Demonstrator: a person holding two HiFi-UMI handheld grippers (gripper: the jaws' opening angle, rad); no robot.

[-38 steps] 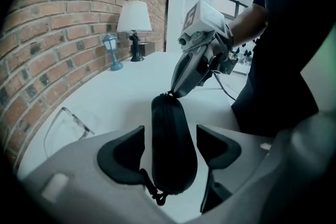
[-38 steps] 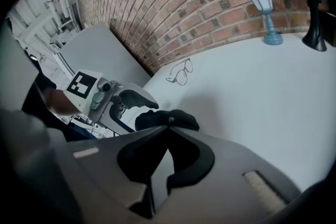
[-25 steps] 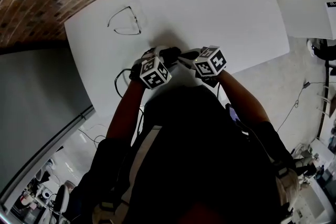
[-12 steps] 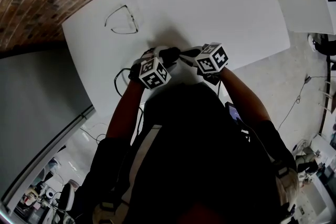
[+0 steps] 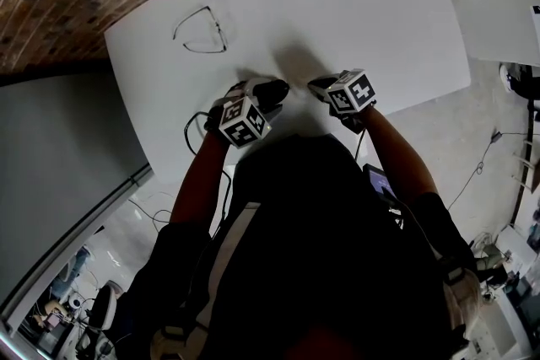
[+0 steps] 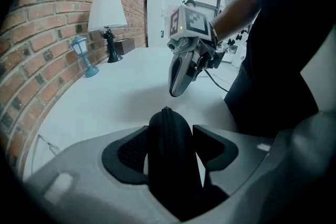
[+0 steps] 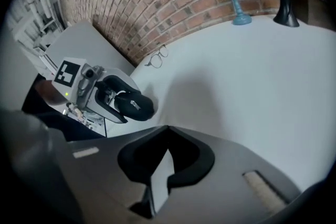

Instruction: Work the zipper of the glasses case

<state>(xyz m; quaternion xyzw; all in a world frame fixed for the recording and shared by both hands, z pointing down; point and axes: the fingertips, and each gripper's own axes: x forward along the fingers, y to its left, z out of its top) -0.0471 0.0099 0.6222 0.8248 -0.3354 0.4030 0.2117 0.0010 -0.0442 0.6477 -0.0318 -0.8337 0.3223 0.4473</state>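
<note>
Black glasses case (image 6: 169, 176) gripped in left hand-held gripper (image 6: 170, 147), jaws just closing; right hand-held gripper (image 6: 177, 82) beyond.

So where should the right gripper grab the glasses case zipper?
Pinch the small nub, likely the pull, topping the seam at the free rounded end of the glasses case. Come end-on: the left gripper has just closed its jaws on both flat sides. The right gripper is shut, so open it first.
</note>
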